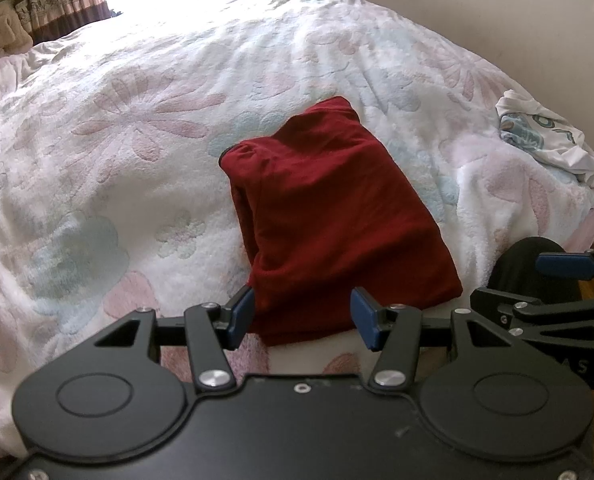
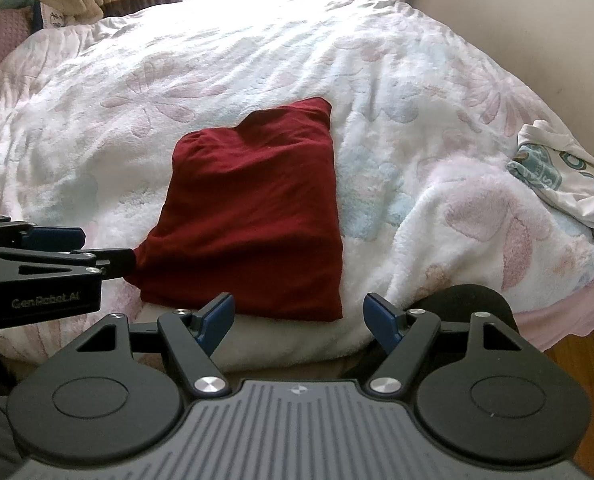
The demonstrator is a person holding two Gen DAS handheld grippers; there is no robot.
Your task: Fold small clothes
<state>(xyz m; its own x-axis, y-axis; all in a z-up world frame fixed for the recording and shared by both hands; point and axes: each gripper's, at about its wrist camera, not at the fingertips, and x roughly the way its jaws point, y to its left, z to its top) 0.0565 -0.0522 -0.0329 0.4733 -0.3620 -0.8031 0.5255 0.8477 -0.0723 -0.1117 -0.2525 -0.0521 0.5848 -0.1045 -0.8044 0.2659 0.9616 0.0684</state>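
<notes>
Left wrist view shows my left tool (image 1: 303, 318) wide open, holding nothing. Its two blue pads sit on each side of the near edge of the red cloth (image 1: 329, 208), at about 6 o'clock on the cloth. Right wrist view shows my right tool (image 2: 299, 320) wide open too, with nothing in it, just in front of the cloth's near right corner.

The red cloth lies on the bed (image 2: 437, 216), near its front edge. It looks folded into a thick, bumpy block. A white printed cloth (image 2: 565, 176) lies well apart, at about 3 o'clock, by the bed's side edge.

What could go wrong? The blanket is soft and fluffy, so I think a pad could grab the blanket along with the cloth. If I pinch only the top layer, the fold could open up and get messy. The cloth is close to the bed's front edge, so a pull toward me could drag it off. My two tools are near each other, so they could bump if I move both in at once.
</notes>
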